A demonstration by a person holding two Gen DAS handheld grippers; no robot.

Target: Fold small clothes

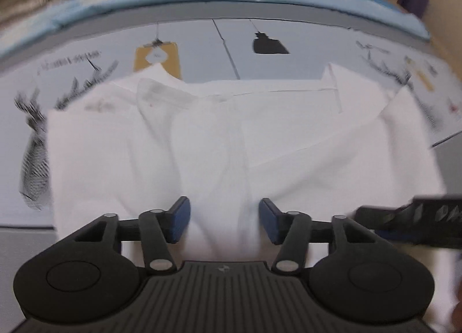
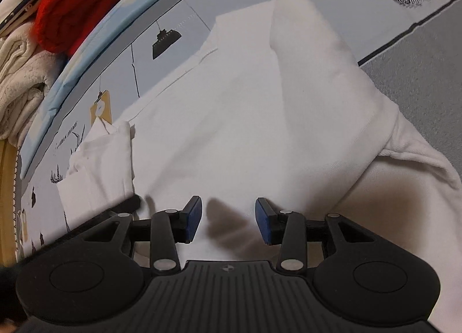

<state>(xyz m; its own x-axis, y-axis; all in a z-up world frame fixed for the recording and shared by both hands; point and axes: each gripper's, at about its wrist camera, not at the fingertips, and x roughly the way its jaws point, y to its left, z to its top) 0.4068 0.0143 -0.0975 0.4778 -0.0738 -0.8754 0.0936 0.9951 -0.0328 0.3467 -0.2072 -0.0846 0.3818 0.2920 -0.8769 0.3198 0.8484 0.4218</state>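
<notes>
Surface (image 1: pixel 202 41): pale grey printed cover with line drawings of deer, a black lamp (image 1: pixel 268 44) and a yellow tag (image 1: pixel 157 57); light blue border at the far edge.

Far side: red cloth (image 2: pixel 72 7) and cream knit (image 2: pixel 20 73), piled beyond the border. Grey textured area (image 2: pixel 418 73) at the right of the right wrist view.

Shirt (image 1: pixel 231 136): white, lying spread on the surface, partly folded, one flap raised in a ridge (image 2: pixel 311 44).

Left gripper (image 1: pixel 224 219): jaws wide apart, blue pads either side of a raised fold of the shirt; contact with the cloth cannot be told. Nothing clamped.

Right gripper (image 2: pixel 228 219): jaws wide apart over the shirt, holding nothing; its shadow falls on the cloth between them.
</notes>
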